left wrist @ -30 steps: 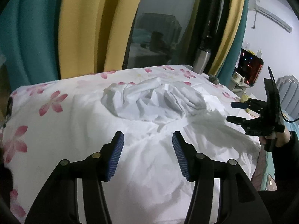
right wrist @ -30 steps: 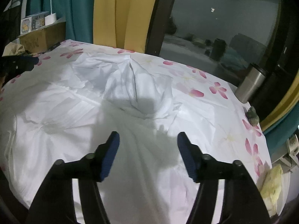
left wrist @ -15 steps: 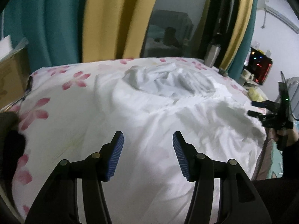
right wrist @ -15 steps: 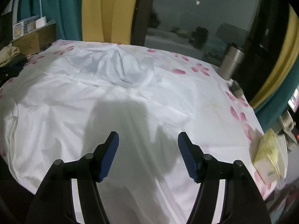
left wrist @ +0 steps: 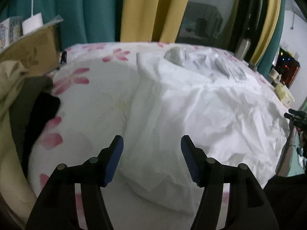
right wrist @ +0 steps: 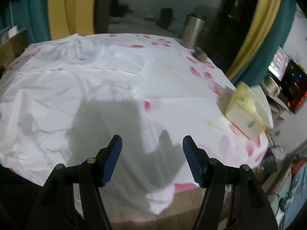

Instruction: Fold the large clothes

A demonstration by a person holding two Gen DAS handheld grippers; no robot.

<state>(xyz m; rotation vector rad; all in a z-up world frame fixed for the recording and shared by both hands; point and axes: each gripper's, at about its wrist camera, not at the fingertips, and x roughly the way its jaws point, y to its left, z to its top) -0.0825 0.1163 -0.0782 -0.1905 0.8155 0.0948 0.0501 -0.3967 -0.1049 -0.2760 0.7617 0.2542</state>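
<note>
A large white garment [left wrist: 201, 103] lies spread and wrinkled over a table with a pink-flowered cloth [left wrist: 92, 99]. Its bunched part is at the far side. My left gripper [left wrist: 151, 149] is open and empty, above the garment's near left corner. In the right wrist view the garment [right wrist: 80, 95] covers the left and middle of the table, and its corner hangs over the near edge. My right gripper [right wrist: 152, 147] is open and empty above that near edge. The right gripper also shows at the far right of the left wrist view [left wrist: 296, 116].
A cardboard box [left wrist: 28, 51] and a pile of dark and beige clothes [left wrist: 25, 103] stand left of the table. A steel flask [right wrist: 192, 31] stands at the far edge. A tissue pack [right wrist: 243, 109] lies at the right edge. Curtains and a dark window are behind.
Both grippers have pulled back toward the near edge and apart, the left swinging left and the right swinging right. Both stay open and empty. The garment has not visibly moved.
</note>
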